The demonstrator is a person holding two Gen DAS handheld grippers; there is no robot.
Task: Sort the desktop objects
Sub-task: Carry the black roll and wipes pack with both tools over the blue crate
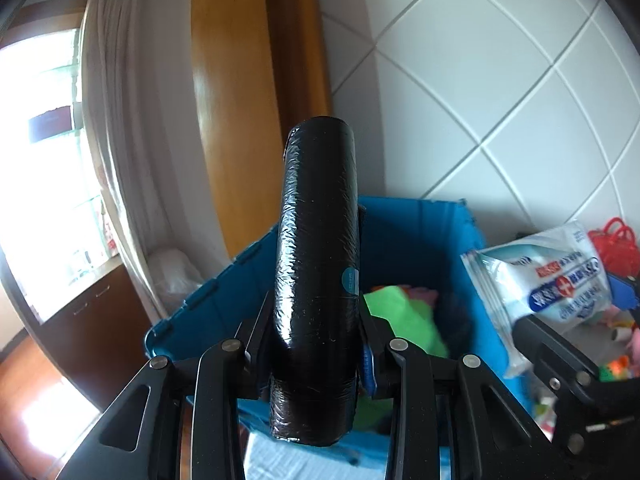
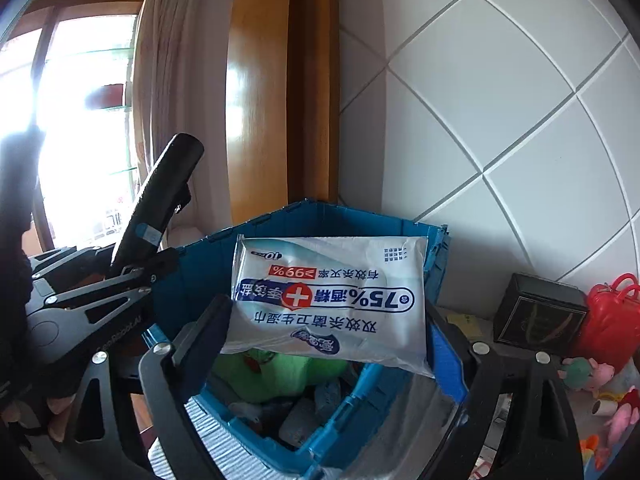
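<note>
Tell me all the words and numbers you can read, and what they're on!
On the wipes pack, upside down:
"75%"
">99%"
"10", with blurred characters beside it
Chinese lines: too uncertain to quote.
Blue sticker on the black roll: too blurred.
Black box: no readable text.

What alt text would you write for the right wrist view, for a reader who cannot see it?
The right gripper holds a white pack of wet wipes above an open blue crate that already contains a green item. At left, the left gripper holds a black roll; a black box stands at right.
</note>
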